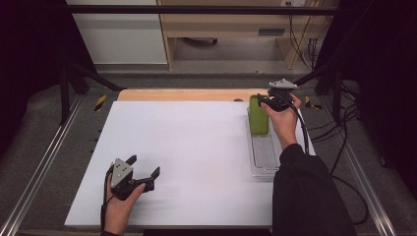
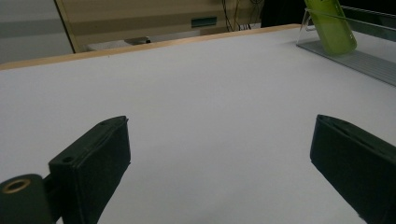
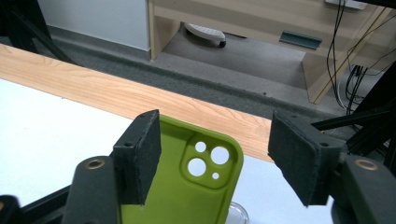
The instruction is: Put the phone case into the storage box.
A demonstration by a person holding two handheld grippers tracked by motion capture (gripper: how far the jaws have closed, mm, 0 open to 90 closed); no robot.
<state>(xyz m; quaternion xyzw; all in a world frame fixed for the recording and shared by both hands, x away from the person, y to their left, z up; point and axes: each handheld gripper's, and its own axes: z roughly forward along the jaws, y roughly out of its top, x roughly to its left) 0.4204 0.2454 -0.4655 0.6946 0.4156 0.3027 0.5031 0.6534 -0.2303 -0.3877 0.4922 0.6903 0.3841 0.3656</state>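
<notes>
A lime-green phone case [image 1: 258,115] stands upright at the far end of a clear ribbed rack [image 1: 263,157] on the right side of the white board. In the right gripper view the case's [image 3: 187,186] camera cut-outs face me, and my right gripper [image 3: 215,119] straddles its top edge. The left pad sits close against the case, while a clear gap separates the right pad from it. My right gripper [image 1: 268,101] is open. My left gripper [image 1: 144,165] rests low at the board's near left. In its own view the left gripper [image 2: 220,123] is open wide over bare white surface, with the case [image 2: 331,25] far off.
The white board [image 1: 187,147] lies on a wooden table whose far strip [image 1: 187,94] shows behind it. Black frame posts [image 1: 65,88] stand at the far corners. Cables [image 1: 344,147] trail down the right side. A wooden cabinet [image 1: 221,24] stands beyond the table.
</notes>
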